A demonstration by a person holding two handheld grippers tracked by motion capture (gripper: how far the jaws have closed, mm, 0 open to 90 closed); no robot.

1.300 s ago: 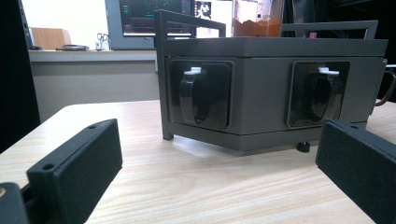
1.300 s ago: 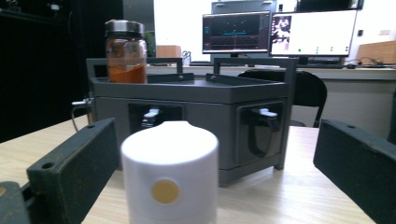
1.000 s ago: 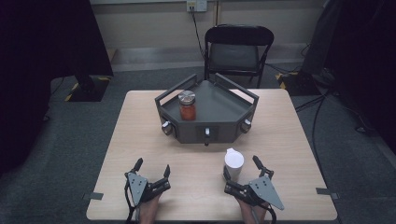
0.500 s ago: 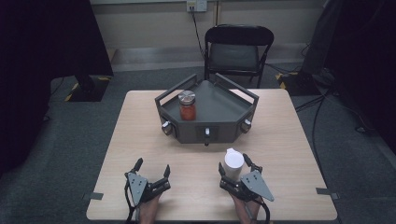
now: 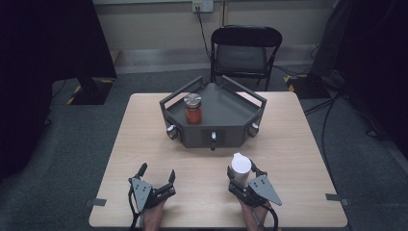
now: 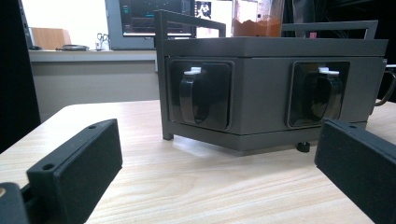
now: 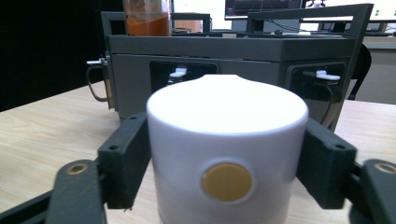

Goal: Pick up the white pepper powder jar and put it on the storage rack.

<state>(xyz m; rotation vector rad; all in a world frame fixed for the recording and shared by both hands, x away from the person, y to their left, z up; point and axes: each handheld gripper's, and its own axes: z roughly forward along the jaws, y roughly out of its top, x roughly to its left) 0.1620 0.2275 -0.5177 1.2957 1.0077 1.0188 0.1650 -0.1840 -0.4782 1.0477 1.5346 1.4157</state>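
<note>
Both forearms come in from the near edge of the desk (image 5: pixel 298 144), each hand wrapped around a claw held low over the wood. The left claw (image 5: pixel 156 175) sits at the near left, pointing away from the person toward the grey tray; its jaws stand spread wide with bare desk between them, touching nothing. In the left gripper view the two black jaws frame the tray's front wall well ahead of them.

The right claw (image 5: pixel 243 173) is at the near right, level with the left one and well apart from it. It pinches the white canister (image 5: pixel 240 167), which stands upright on the desk just in front of the tray. In the right gripper view the jaws press against the canister's two sides, and a round tan dot (image 7: pixel 226 181) faces the camera on its wall.

Farther off, near the desk's middle, stands the grey tray (image 5: pixel 226 113), angular, with rail handles on top and knobs (image 5: pixel 213 136) set in its front faces. An orange-filled jar (image 5: pixel 193 109) with a metal lid stands upright in its left part. Beyond the desk, a black folding chair (image 5: pixel 246 50) stands on the floor.
</note>
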